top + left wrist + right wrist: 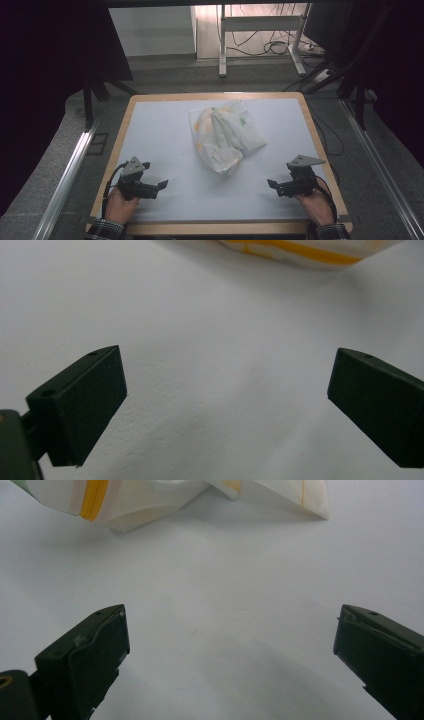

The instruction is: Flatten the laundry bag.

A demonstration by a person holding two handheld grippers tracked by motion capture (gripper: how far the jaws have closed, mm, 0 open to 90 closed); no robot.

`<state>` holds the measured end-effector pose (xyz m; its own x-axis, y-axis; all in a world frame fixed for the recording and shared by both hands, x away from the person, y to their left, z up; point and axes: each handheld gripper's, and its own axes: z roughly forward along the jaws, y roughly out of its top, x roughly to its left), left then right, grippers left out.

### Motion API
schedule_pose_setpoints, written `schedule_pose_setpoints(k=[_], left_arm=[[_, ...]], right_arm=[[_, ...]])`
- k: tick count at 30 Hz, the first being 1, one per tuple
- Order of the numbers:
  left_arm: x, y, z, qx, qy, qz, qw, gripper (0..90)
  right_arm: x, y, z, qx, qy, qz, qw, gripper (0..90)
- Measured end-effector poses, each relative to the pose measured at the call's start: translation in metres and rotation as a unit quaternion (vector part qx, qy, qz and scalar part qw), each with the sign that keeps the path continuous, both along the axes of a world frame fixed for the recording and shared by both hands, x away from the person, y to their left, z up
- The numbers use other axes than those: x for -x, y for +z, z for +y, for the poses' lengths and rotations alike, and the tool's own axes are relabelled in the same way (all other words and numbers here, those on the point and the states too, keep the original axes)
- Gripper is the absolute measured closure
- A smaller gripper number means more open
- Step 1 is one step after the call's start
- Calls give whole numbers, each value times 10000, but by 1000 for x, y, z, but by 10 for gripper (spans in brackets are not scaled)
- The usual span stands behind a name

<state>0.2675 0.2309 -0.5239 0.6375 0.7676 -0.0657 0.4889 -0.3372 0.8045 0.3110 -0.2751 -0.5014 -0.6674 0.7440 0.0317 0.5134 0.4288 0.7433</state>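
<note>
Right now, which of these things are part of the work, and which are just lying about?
Part of the work:
- crumpled white cloth with yellow and green markings, mid-table
- left gripper, fingers open, holding nothing
- right gripper, fingers open, holding nothing
- white table

Just lying about:
- cables on the floor behind
- white desk frame

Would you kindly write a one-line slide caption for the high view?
Crumpled white cloth lies mid-table; left gripper and right gripper rest apart near the front edge, jaws open.

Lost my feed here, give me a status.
Left gripper and right gripper open, empty, low near table edge. Crumpled cloth mid-table, untouched. Nothing between.
</note>
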Motion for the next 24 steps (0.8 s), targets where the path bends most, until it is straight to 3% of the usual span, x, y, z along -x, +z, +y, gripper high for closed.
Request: schedule_pose_setpoints(k=[5,12,20,24], left_arm=[[1,0,-5,-252,-13,-40,9997,7],[0,0,-9,-258,-9,182,9995,6],[0,3,-12,-307,23,225,9993,0],[-1,4,-15,-148,-133,269,9994,0]], right_arm=[[1,1,1,-36,21,-25,10000,16],[0,0,3,25,30,-29,10000,16],[0,0,4,38,6,-10,10000,16],[-1,0,4,61,-23,4,10000,17]])
